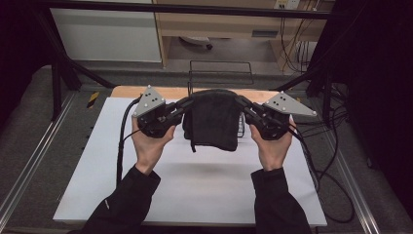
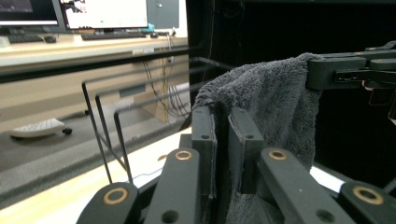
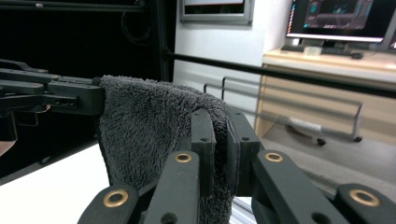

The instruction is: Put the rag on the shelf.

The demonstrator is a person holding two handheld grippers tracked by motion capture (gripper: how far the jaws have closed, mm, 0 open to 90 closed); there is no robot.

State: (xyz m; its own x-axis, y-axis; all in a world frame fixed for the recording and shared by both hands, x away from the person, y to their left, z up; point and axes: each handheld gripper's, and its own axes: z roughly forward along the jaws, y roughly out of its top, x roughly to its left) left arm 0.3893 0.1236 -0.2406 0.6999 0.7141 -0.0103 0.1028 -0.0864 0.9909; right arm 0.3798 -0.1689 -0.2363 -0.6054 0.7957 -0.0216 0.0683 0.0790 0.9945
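A dark grey fluffy towel hangs folded in the air above the white table top, stretched between both grippers. My left gripper is shut on the towel's upper left corner, and my right gripper is shut on its upper right corner. In the left gripper view the towel passes between the closed jaws of my left gripper, with the other gripper pinching it at the far right. In the right gripper view the towel sits between the jaws of my right gripper.
A black wire rack stands at the table's far edge, just behind the towel. Black cables trail along the table's right side and one on the left. Metal frame rails border the table.
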